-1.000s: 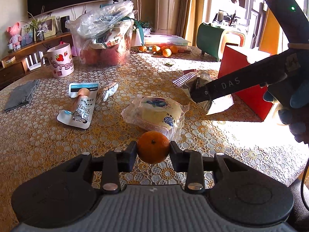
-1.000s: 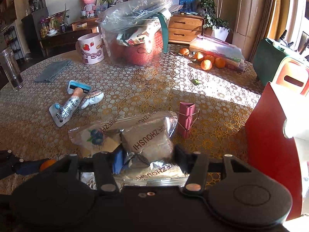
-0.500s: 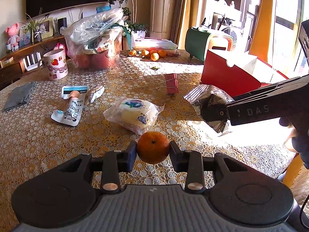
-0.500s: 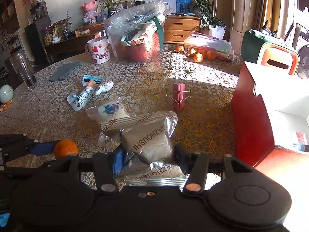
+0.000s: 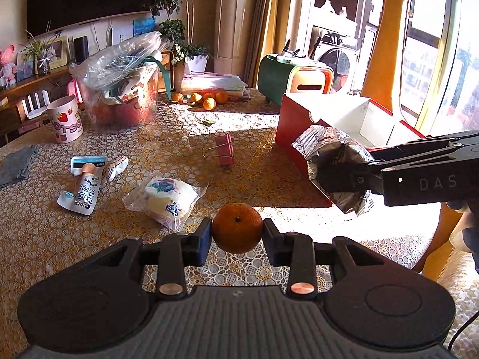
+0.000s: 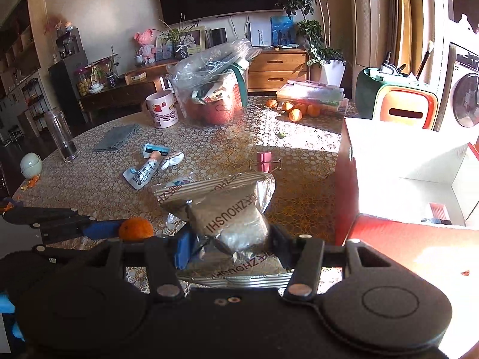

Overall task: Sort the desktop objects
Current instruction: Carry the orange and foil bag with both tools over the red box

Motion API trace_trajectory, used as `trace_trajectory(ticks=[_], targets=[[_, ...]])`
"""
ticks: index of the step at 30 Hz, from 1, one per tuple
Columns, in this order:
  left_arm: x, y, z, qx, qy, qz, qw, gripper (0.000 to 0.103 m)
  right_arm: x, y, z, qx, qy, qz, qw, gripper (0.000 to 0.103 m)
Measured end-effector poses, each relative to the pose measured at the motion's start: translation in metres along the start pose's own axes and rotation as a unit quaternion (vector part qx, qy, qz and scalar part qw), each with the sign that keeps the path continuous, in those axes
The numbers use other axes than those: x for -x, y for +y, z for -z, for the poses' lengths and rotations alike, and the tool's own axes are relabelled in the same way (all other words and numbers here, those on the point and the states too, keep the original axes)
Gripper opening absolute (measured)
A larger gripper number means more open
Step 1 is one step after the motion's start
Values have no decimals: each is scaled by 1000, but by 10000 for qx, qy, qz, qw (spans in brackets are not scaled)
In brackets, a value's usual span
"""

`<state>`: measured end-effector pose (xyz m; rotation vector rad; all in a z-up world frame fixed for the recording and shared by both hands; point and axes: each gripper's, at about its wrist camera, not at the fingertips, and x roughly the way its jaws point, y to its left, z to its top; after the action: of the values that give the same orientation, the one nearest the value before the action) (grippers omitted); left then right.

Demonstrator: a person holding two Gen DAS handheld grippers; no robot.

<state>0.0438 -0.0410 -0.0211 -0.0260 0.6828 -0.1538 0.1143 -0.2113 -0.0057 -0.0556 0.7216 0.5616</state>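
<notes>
**Inspector:** Report the left gripper [image 5: 237, 237].

**Operator:** From my station I see its fingers [image 5: 201, 240] pinching a small orange [image 5: 237, 227] from both sides, one pad on each flank. The fruit is lifted clear of the lace-patterned tabletop [image 5: 36, 230].

**Inspector:** And the right gripper [image 6: 229, 243]?

**Operator:** Its fingers [image 6: 182, 249] are clamped on a silver foil snack packet [image 6: 230, 218] printed with "ERZHOUSHI". In the left wrist view the packet [image 5: 338, 164] hangs in the air ahead and to the right of the left fingers, just in front of the near wall of the open red box [image 5: 302, 125], whose inside is white.

**Inspector:** What lies on the tabletop?

**Operator:** Just ahead and left of the left fingers, a wrapped bun with a blueberry print [image 5: 166, 199]. Further left, a squeezed tube [image 5: 82, 193] with a crumpled white wrapper [image 5: 116, 166] touching it. Straight ahead, well beyond the orange, a pink binder clip [image 5: 224, 149]. Far ahead, four loose oranges [image 5: 206, 100] beside a flat plastic case [image 5: 214, 85], a clear tub stuffed with bags [image 5: 122, 89], and a strawberry mug [image 5: 66, 119]. A grey cloth [image 5: 16, 164] sits at the far left edge.

**Inspector:** Anything only the right wrist view shows?

**Operator:** A tall clear glass [image 6: 61, 136] far to the left of the right fingers.
</notes>
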Motion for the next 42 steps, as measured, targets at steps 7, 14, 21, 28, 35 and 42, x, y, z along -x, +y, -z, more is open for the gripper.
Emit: trace_trajectory(ticks=[7, 14, 21, 28, 35, 42], targets=[[-1, -25, -20, -119, -46, 174, 9998, 35, 22, -23, -2, -86, -101, 113, 9998, 54], [-10, -51, -40, -305, -86, 341, 9989, 35, 39, -56, -5, -271, -195, 338, 9989, 54], [-23, -78, -59, -495, -119, 489, 9975, 35, 54, -91, -13, -406, -329, 594, 9969, 54], [-39, -106, -83, -806, -172, 613, 9947, 35, 64, -125, -25, -481, -534, 860, 9937, 54], [-69, -129, -104, -985, -96, 704, 9926, 35, 61, -160, -34, -628, -554, 1075, 9907, 54], [-100, -150, -127, -1270, -22, 779, 9888, 35, 52, -192, -37, -746, -498, 1322, 9871, 54]])
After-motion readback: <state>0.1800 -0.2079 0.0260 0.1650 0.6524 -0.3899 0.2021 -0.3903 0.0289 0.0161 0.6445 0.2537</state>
